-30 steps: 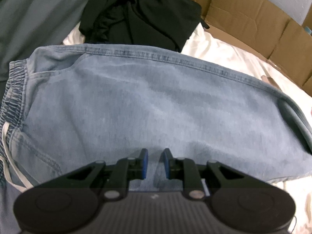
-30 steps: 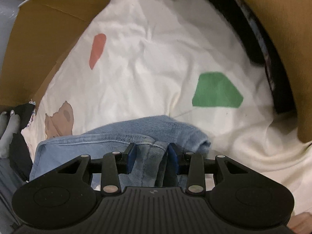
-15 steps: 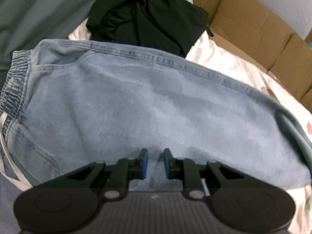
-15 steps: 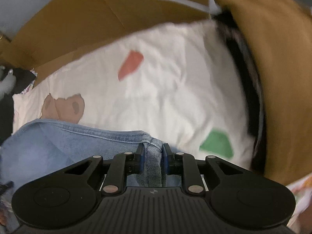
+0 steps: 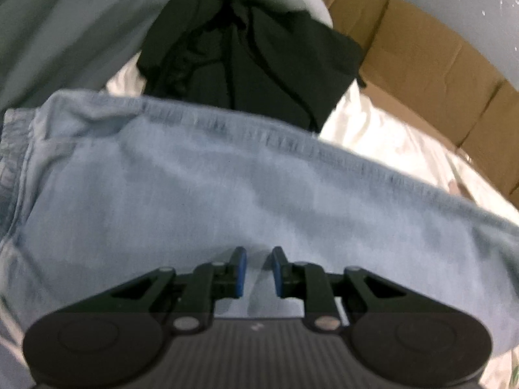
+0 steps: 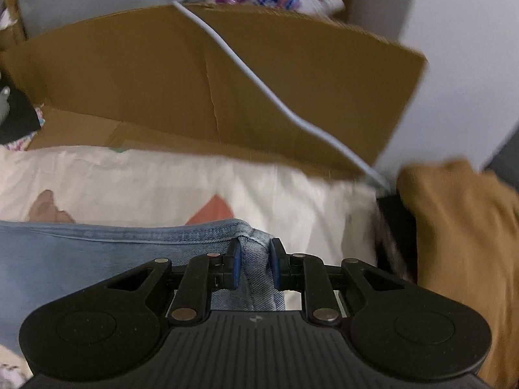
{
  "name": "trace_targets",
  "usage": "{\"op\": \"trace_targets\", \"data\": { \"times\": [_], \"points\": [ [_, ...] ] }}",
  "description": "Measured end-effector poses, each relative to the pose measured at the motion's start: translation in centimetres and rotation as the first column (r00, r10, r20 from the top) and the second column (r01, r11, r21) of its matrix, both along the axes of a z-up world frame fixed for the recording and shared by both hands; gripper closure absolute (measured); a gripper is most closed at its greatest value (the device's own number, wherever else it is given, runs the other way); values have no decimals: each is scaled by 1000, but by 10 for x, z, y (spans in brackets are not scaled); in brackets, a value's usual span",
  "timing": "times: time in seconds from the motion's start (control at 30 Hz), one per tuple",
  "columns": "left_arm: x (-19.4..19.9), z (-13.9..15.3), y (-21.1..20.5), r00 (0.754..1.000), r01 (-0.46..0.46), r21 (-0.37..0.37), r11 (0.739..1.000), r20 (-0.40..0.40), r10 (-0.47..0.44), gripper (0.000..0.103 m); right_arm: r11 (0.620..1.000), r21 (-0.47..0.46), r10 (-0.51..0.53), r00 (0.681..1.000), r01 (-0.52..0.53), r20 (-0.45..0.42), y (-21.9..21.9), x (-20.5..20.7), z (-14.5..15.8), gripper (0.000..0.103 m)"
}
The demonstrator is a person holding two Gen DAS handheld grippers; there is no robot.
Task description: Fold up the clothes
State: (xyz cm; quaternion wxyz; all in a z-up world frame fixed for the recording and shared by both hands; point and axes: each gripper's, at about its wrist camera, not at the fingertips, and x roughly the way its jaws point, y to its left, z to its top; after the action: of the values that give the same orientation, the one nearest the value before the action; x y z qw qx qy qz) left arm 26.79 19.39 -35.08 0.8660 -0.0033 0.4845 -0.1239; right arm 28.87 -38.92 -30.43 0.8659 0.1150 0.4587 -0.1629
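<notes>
right gripper (image 6: 253,267): clamped on denim jeans (image 6: 97,259) hem | left gripper (image 5: 258,270): narrowly parted, fabric between, grip unclear | black garment (image 5: 253,58): beyond jeans

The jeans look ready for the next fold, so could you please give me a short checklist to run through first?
1. Right tongs hold the jeans at the hem corner: ok, denim is bunched between the pads.
2. Left tongs grip the denim: cannot tell; the pads stand slightly apart over the cloth.
3. Jeans lie flat on the sheet: ok, only slight wrinkles.
4. Black garment off the jeans: ok, it lies beyond the far seam.
5. Mustard garment clear of the right side: not ok, it sits close.
</notes>
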Motion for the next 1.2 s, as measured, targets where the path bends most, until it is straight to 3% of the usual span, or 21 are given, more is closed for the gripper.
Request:
{"op": "trace_targets", "data": {
  "times": [0.3, 0.7, 0.8, 0.93, 1.07, 1.2],
  "points": [
    [55, 4, -33, 996, 89, 62, 994, 21, -91, 84, 997, -81, 2, 1000, -1, 10, -7, 33, -22, 85],
    [84, -22, -68, 997, 2, 83, 997, 73, -8, 83, 992, -129, -8, 1000, 7, -6, -10, 62, -46, 86],
    [86, -24, -75, 997, 4, 118, 993, 81, -13, 83, 988, -154, -13, 1000, 11, -9, -9, 72, -53, 86],
    [82, -18, -82, 996, -5, 151, 989, 85, -8, 84, 989, -133, -69, 994, 57, -85, -10, 84, -78, 82],
    [63, -7, -76, 998, 14, 87, 996, 56, -19, 83, 985, -116, -139, 989, 131, -58, -12, 76, -71, 70],
    [35, 1, -68, 998, 46, 58, 997, 37, -48, 83, 990, -111, -92, 996, 90, -13, 5, 65, -55, 70]
  ]
}}
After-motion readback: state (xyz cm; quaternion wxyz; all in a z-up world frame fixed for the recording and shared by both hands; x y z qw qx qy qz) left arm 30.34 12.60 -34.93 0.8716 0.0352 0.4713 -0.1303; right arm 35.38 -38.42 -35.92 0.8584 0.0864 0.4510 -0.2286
